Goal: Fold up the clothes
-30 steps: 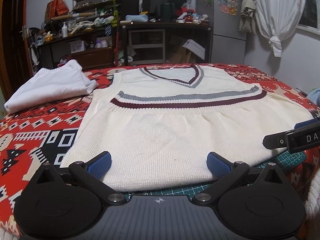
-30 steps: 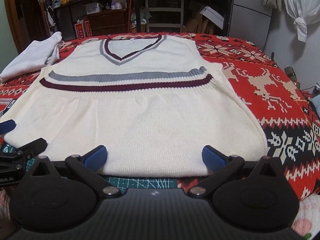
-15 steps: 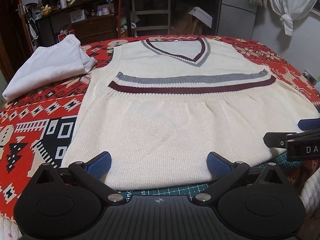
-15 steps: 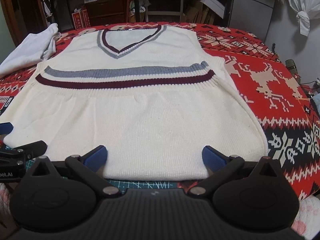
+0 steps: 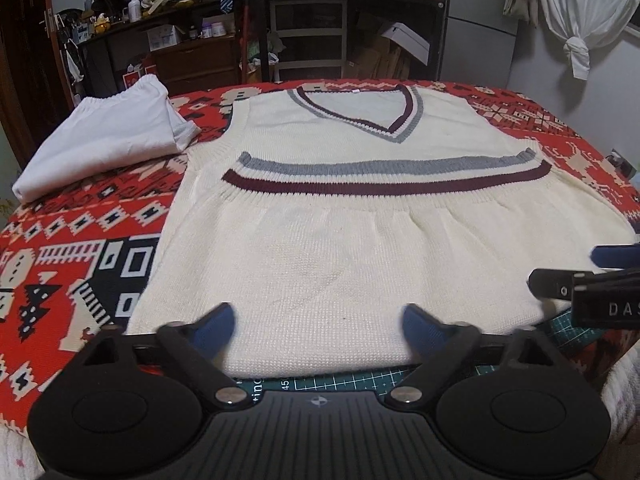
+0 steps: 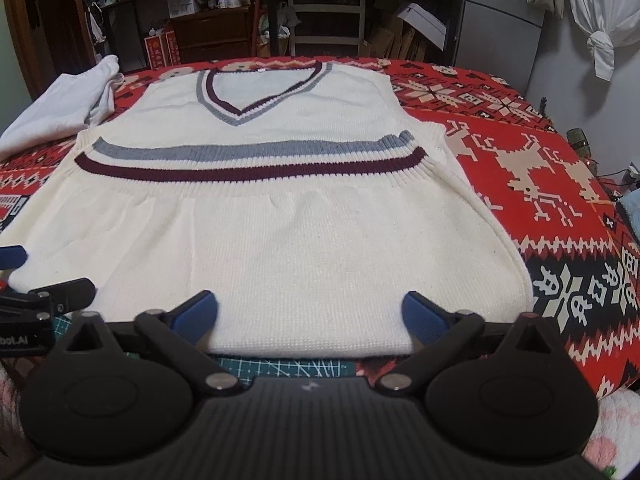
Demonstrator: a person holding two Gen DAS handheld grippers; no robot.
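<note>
A cream knitted vest (image 5: 340, 240) (image 6: 280, 232) with a grey and a maroon stripe and a V-neck lies flat on the patterned red cloth, its near part folded up over the body. My left gripper (image 5: 318, 324) stands open at the near folded edge, left half of the vest. My right gripper (image 6: 308, 314) stands open at the same edge, right half. Blue pads of both hover just over the knit; nothing is between them. The right gripper's finger (image 5: 600, 292) shows at the left view's right edge, the left gripper's finger (image 6: 44, 300) at the right view's left edge.
A folded white garment (image 5: 104, 140) (image 6: 60, 108) lies at the far left of the red blanket (image 5: 72, 248) (image 6: 560, 200). A green cutting mat (image 5: 340, 380) peeks out under the near edge. Cluttered shelves and a dark desk stand behind the table; a knotted curtain hangs at right.
Both cameras have risen and tipped down a little, so the vest sits lower in view. The grippers stay open and the vest has not moved.
</note>
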